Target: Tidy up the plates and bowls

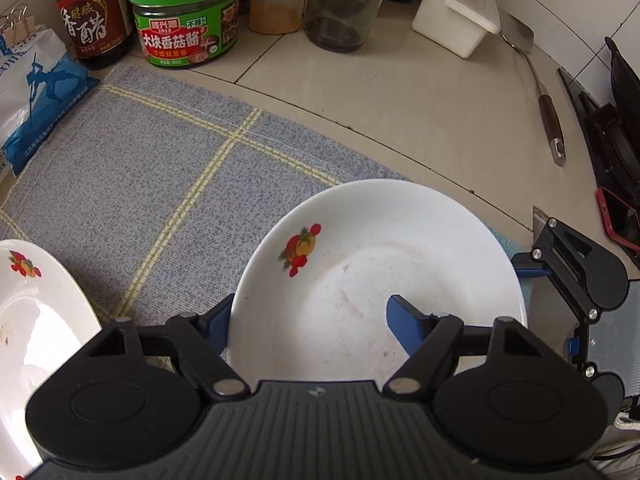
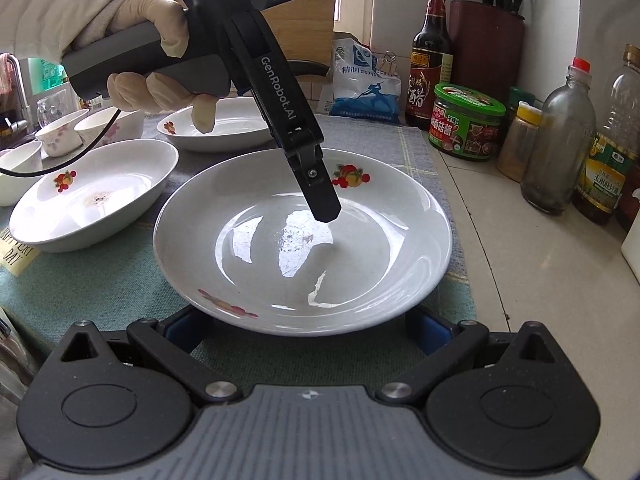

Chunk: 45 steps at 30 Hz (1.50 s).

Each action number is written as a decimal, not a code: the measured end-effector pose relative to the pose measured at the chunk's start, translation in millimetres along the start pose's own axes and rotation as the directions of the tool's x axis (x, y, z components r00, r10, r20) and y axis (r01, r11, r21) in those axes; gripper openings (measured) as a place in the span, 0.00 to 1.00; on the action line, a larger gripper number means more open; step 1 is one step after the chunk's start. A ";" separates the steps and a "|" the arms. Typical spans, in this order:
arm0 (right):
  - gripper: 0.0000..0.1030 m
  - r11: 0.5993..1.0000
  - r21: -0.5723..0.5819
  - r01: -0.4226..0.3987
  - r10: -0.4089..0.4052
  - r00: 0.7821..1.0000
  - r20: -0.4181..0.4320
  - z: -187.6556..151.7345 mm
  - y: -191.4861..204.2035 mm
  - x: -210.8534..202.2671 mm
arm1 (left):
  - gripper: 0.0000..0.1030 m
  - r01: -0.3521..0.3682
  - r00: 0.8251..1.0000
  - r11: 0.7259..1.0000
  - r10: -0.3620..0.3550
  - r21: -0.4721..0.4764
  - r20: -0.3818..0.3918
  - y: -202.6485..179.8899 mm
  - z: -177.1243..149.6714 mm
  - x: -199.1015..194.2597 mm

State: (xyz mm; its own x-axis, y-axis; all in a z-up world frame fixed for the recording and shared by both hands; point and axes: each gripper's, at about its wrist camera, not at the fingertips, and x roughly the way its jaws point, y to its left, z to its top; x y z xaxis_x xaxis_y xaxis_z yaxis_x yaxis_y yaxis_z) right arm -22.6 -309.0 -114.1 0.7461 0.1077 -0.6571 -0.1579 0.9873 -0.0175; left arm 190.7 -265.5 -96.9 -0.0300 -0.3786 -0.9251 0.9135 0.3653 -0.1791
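Straddling the rim of the plate (image 1: 376,264) on the cloth (image 1: 160,168), the left gripper (image 1: 308,324) has its jaws apart, seemingly not yet pressing; closing off-centre could tip the plate or let it slip. The right gripper's (image 2: 304,330) jaws are apart

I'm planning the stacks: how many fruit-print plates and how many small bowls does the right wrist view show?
Fruit-print plates: 3
Small bowls: 3 clear; the left edge may hide more
Total: 6
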 end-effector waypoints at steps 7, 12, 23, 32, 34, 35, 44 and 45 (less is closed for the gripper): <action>1.00 1.000 -0.007 -0.015 0.015 1.000 -0.017 3.8 0.3 2.6 | 0.75 0.018 0.999 0.999 -0.017 0.041 -0.040 0.0 5.3 3.3; 1.00 1.000 -0.008 -0.015 0.014 0.999 -0.040 6.9 0.7 3.5 | 0.75 0.024 0.999 0.999 -0.022 0.047 -0.044 0.0 5.4 2.9; 1.00 1.000 -0.002 -0.004 0.004 0.999 -0.036 20.5 -7.2 3.1 | 0.75 0.011 1.000 0.999 -0.012 0.050 0.019 4.3 13.7 -9.5; 1.00 0.998 -0.057 0.015 -0.017 0.999 -0.034 39.7 -29.1 26.2 | 0.75 -0.027 0.997 0.998 0.024 0.048 0.069 21.7 36.7 -6.8; 1.00 0.998 -0.058 0.014 -0.016 0.999 -0.041 42.6 -33.3 32.5 | 0.75 -0.033 0.997 0.998 0.030 0.045 0.072 25.7 40.2 -2.7; 1.00 0.998 -0.060 0.015 -0.018 0.999 -0.042 43.7 -34.9 35.1 | 0.75 -0.035 0.997 0.998 0.032 0.043 0.074 27.8 41.7 -0.8; 1.00 0.998 -0.060 0.019 -0.023 0.998 -0.058 52.0 -49.2 53.4 | 0.75 -0.041 0.995 0.999 0.039 0.023 0.091 43.1 55.3 9.7; 1.00 0.998 -0.059 0.020 -0.024 0.998 -0.057 52.5 -50.2 54.7 | 0.75 -0.044 0.995 0.999 0.042 0.019 0.093 44.0 56.1 10.2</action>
State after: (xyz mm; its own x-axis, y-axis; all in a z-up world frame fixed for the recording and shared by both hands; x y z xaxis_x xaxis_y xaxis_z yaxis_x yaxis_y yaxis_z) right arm 60.0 -346.5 -109.6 0.7114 0.0775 -0.6985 -0.1808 0.9806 -0.0753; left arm 253.4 -301.0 -95.4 0.0464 -0.4400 -0.8968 0.9216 0.3652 -0.1314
